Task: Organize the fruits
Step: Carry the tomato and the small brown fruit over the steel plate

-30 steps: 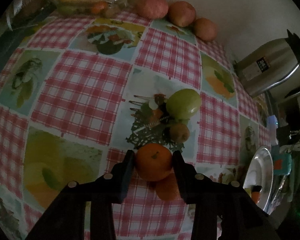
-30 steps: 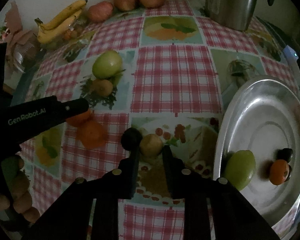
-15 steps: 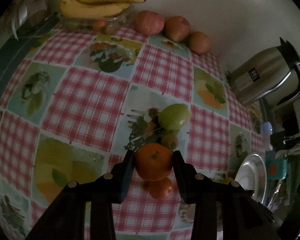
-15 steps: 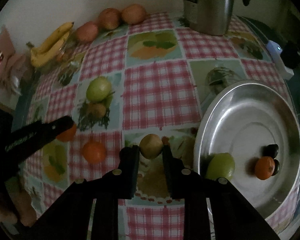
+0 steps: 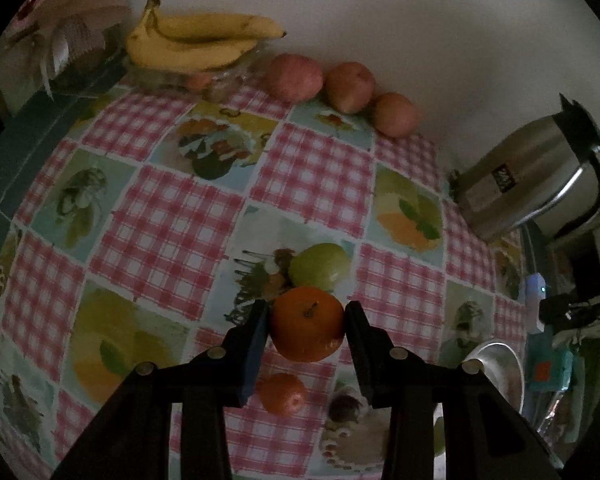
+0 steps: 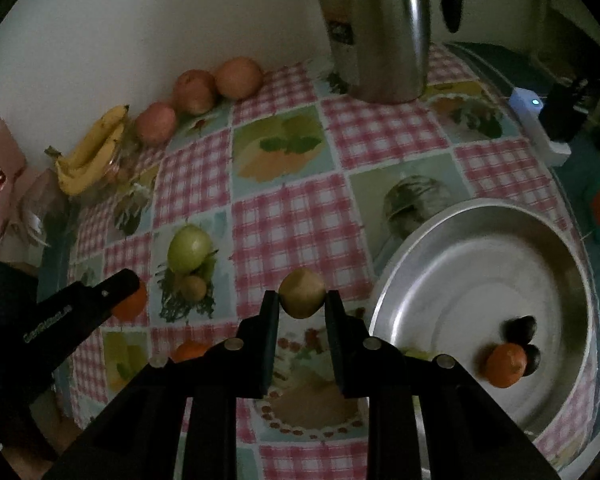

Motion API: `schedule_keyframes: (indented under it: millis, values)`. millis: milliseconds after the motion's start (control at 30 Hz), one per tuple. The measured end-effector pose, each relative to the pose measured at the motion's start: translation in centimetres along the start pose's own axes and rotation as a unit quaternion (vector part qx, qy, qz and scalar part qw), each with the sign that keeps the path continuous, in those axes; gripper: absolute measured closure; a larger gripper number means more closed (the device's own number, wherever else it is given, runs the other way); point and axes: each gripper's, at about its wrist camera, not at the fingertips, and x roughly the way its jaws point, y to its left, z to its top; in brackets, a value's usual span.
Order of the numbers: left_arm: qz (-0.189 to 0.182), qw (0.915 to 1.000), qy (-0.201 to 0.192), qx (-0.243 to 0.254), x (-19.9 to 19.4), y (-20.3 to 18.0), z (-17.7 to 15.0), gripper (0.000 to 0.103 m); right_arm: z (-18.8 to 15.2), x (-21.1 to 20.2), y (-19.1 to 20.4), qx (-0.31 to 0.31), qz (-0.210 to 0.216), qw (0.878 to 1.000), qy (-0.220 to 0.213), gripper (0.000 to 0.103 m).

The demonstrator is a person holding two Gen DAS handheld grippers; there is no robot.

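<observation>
I am pinching a round orange tangerine [image 5: 306, 323] in my left tongs [image 5: 306, 322], lifted off the checked-cloth surface [image 5: 172, 216] so it can travel. My right tongs [image 6: 302, 300] are squeezing a small yellow-brown fruit [image 6: 302, 294], also raised, because the wide steel dish [image 6: 452, 232] at three o'clock, already holding another orange [image 6: 505, 365], looks like the collecting place.
</observation>
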Motion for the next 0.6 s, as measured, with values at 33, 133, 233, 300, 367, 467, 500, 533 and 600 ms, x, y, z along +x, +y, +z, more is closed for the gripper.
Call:
schedule_keyframes:
  millis: [33, 133, 233, 300, 367, 467, 500, 533, 600]
  values:
    - [0.001, 1.0, -0.003, 0.002, -0.2, -0.2, -0.3, 0.062, 0.1, -0.2, -0.3, 0.002, -0.001, 1.0, -0.002, 0.079]
    - [0.009, 0.9999, -0.008, 0.011, -0.6, -0.7, -1.1, 0.062, 0.3, -0.9, -1.5, 0.013, -0.004, 1.0, -0.01, 0.079]
    - [0.015, 0.9996, -0.006, 0.025, -0.3, -1.4, -1.6, 0.062, 0.5, -1.7, -2.3, 0.013, -0.018, 1.0, -0.017, 0.079]
    - [0.021, 0.9993, -0.002, 0.032, 0.0, -1.9, -2.2, 0.062, 0.5, -2.2, -3.1, 0.02, -0.016, 0.999, -0.02, 0.079]
    - [0.021, 0.9989, 0.001, 0.041, 0.1, -2.6, -2.9, 0.062, 0.6, -2.4, -3.8, 0.028, -0.013, 0.999, -0.02, 0.079]
    - [0.014, 0.9979, 0.008, 0.063, 0.4, -4.3, -3.8, 0.062, 0.6, -2.9, -5.0, 0.036, -0.024, 0.999, -0.023, 0.079]
    - [0.011, 0.9974, 0.01, 0.07, 0.4, -4.8, -4.1, 0.062, 0.6, -3.0, -5.3, 0.039, -0.026, 0.999, -0.023, 0.079]
    - [0.009, 0.997, 0.012, 0.076, 0.4, -5.2, -4.3, 0.061, 0.6, -3.1, -5.7, 0.042, -0.029, 0.998, -0.024, 0.079]
    - [0.004, 0.996, 0.016, 0.088, 0.5, -6.2, -4.7, 0.062, 0.5, -3.4, -6.9, 0.052, -0.035, 0.998, -0.023, 0.079]
